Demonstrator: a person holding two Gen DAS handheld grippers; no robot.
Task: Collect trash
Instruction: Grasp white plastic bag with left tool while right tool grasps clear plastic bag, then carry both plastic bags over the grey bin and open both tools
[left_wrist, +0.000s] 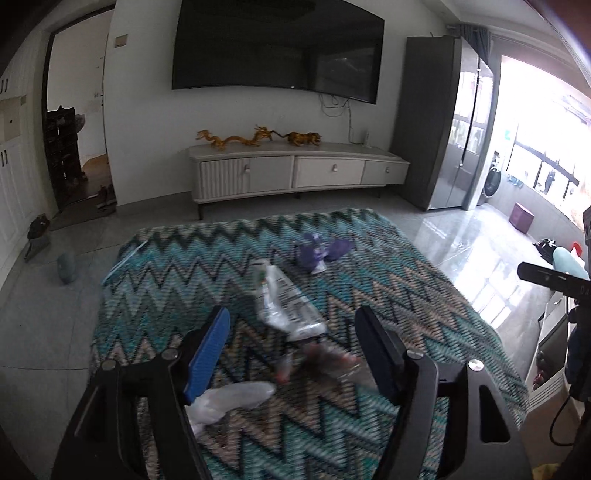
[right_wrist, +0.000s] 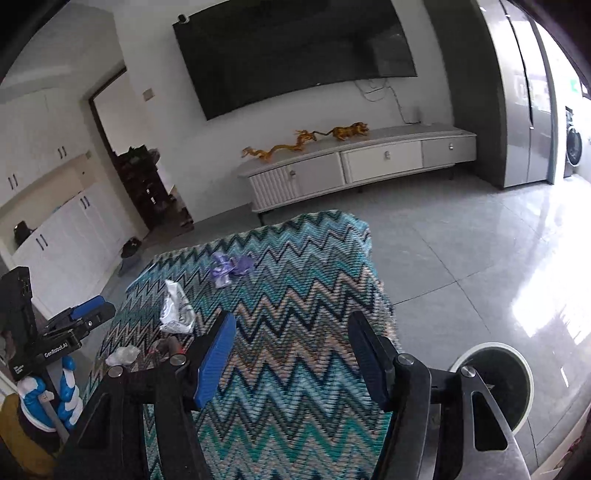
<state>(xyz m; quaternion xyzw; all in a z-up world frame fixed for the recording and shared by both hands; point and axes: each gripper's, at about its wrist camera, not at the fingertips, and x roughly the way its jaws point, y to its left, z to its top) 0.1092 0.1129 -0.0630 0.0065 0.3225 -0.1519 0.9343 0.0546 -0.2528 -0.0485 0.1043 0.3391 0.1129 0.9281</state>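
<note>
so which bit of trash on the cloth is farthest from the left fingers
The purple wrapper, lying nearest the TV stand. The clear printed bag and white bag sit much closer.

Woven rug (left_wrist: 369, 280), glossy floor tiles (left_wrist: 476, 236)

Daylight is pouring in from the window (left_wrist: 546, 147), glaring off the floor tiles (right_wrist: 517, 288); fisheye edges are bending and darkening, nearby trash (left_wrist: 288, 306) is blurring.
</note>
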